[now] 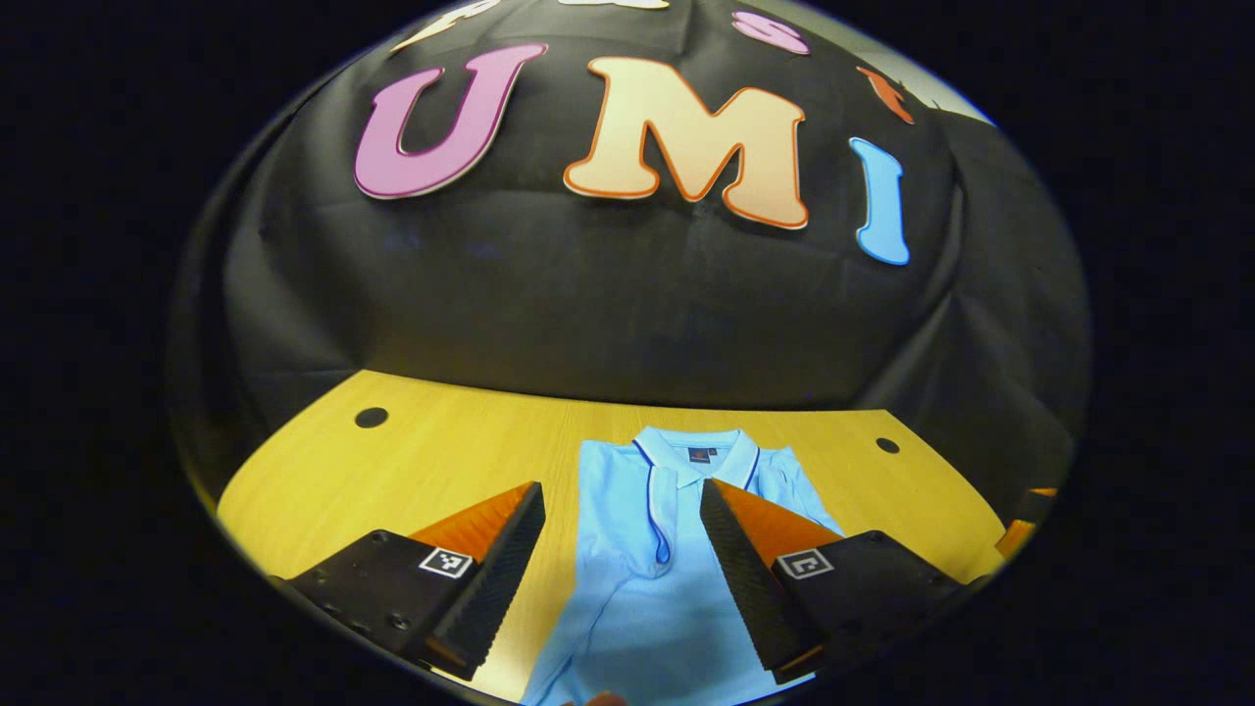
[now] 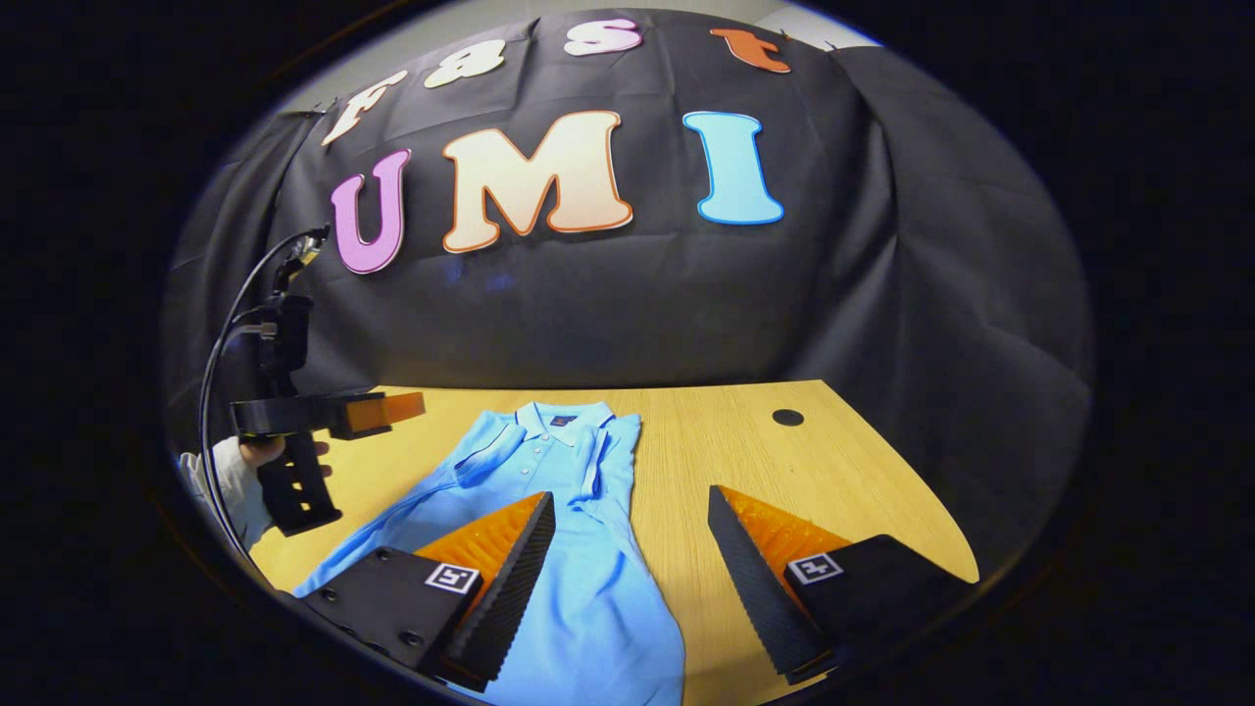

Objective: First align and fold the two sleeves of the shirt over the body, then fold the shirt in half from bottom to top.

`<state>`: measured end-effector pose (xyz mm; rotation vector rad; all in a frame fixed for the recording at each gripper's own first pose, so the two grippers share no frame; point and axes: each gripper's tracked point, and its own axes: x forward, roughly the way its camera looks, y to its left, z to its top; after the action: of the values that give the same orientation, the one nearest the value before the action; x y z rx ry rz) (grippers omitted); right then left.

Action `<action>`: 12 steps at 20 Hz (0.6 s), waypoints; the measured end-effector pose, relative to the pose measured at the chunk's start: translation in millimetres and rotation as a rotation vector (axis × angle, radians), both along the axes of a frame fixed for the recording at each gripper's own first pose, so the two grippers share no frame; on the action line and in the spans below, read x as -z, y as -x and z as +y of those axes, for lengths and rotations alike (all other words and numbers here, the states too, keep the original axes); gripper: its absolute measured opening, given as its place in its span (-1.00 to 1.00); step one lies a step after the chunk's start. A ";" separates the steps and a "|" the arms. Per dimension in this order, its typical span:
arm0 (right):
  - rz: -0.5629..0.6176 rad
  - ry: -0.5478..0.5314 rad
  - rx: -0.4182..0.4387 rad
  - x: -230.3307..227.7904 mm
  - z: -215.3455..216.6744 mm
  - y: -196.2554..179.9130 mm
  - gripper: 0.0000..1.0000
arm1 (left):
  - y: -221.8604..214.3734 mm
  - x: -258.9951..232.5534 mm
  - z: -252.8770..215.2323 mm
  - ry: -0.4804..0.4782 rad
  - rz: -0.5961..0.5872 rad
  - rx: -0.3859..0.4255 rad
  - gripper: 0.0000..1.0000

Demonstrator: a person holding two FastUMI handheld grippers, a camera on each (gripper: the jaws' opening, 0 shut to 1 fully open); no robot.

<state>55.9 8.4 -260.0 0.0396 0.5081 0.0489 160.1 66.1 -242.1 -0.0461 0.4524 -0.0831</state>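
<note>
Presently both the left claw (image 1: 622, 510) and right claw (image 2: 630, 520) are held released above the light-blue polo shirt (image 2: 578, 549), whose left sleeve (image 2: 392, 534) could be misaligned if pinched carelessly.

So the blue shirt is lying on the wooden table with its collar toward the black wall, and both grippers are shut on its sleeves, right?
Not quite. The shirt does lie on the table with its collar toward the wall, but neither gripper holds it. The left gripper view shows the left gripper open above the shirt, and the right gripper view shows the right gripper open too.
</note>
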 end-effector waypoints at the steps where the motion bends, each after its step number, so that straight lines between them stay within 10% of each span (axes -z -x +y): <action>1: 0.002 0.004 0.000 0.0 -0.9 7.7 0.95 | 15.5 -7.5 3.8 -0.008 -0.008 -0.001 0.92; 12: 0.049 0.046 -0.036 20.0 -0.9 120.0 0.95 | 205.0 12.1 29.7 -0.071 0.096 0.037 0.93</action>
<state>-64.2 7.5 -280.0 -0.0137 0.5589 0.0712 -44.9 95.8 -254.2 0.0286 0.5519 -0.1018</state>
